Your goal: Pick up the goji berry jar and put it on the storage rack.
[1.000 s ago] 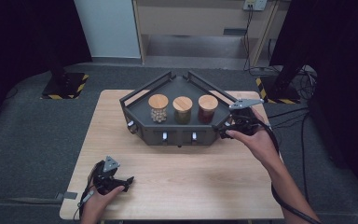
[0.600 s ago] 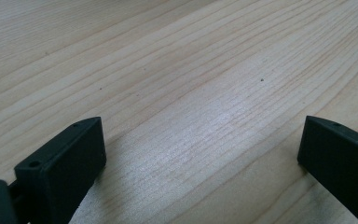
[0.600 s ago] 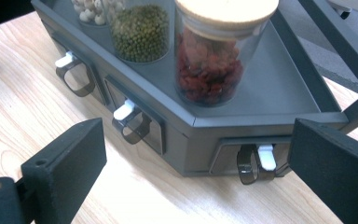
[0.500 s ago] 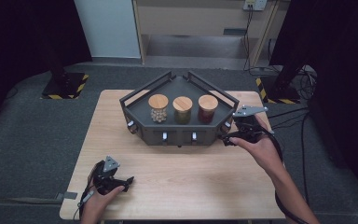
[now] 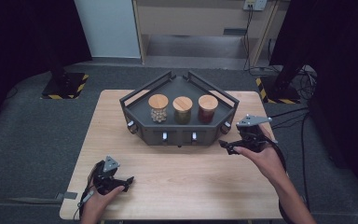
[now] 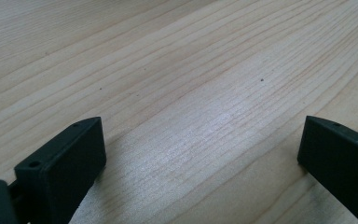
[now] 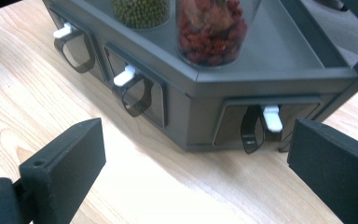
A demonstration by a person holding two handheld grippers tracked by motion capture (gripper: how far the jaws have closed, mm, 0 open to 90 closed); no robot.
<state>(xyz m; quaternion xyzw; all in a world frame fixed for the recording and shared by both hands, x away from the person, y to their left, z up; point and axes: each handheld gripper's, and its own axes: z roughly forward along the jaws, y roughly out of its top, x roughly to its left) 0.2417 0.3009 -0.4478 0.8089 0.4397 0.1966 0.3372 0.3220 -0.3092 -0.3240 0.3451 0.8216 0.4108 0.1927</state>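
A dark grey corner-shaped rack [image 5: 142, 125] stands mid-table and carries three wooden-lidded jars: pale beans [image 5: 158, 108], green beans [image 5: 182, 110] and red contents [image 5: 208, 108]. Its front faces bear small panels with white tabs [image 7: 272, 117] and smoky loop handles [image 7: 249, 132]. My right gripper [image 5: 227, 145] hovers open just off the rack's right front corner, jaws pointing left, nothing between them. In the right gripper view [image 7: 196, 158] that corner panel lies ahead between the jaws. My left gripper [image 5: 127, 181] rests low near the table's front left, open over bare wood [image 6: 200, 149].
The wooden table [image 5: 186, 186] has open room in front of the rack. Grey carpet surrounds it. Stand bases with yellow-black tape [image 5: 65, 85] sit behind the table on both sides, and cables [image 5: 303, 74] trail at the far right.
My right gripper has come down and toward the front edge, from beside the rack's right rim to just off its front corner. The left gripper has stayed put.
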